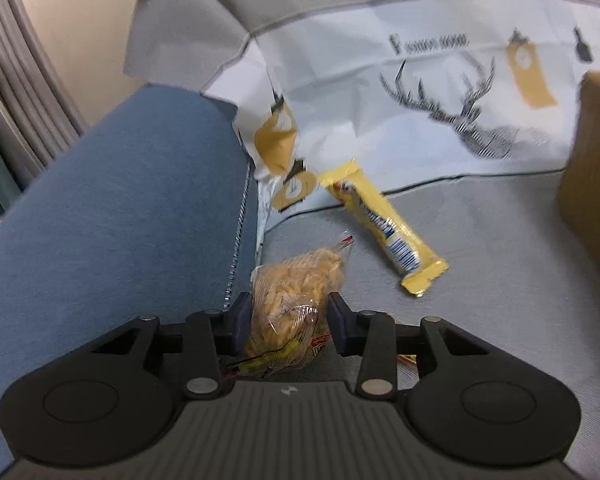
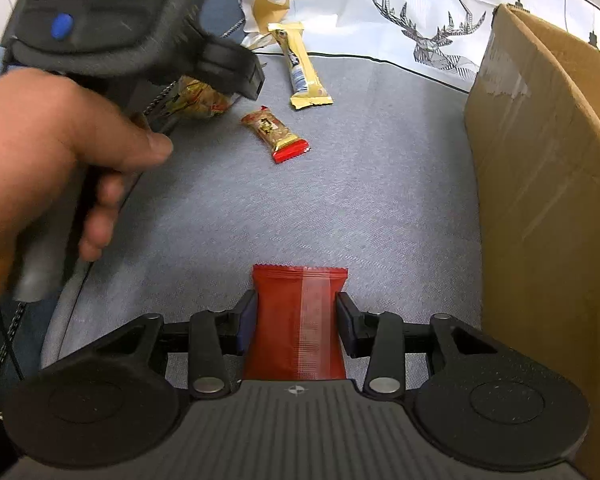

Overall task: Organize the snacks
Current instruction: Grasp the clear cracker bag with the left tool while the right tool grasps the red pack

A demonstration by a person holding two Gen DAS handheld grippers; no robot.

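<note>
My left gripper (image 1: 288, 308) is shut on a clear bag of yellow snacks (image 1: 296, 292) just above the grey cushion. A long yellow bar (image 1: 384, 224) lies beyond it. My right gripper (image 2: 296, 312) is shut on a red packet (image 2: 296, 320), held above the cushion beside the cardboard box (image 2: 548, 184). In the right wrist view the left gripper body (image 2: 112, 20) and the hand holding it fill the left side, with the snack bag (image 2: 200, 100) under it. A small red-and-gold snack (image 2: 276, 132) and the yellow bar (image 2: 300, 68) lie on the cushion.
A blue armrest (image 1: 112, 216) rises at the left. A white cloth with a deer print (image 1: 440, 96) covers the backrest. The box (image 1: 592, 184) stands at the right edge of the grey seat (image 2: 340, 200).
</note>
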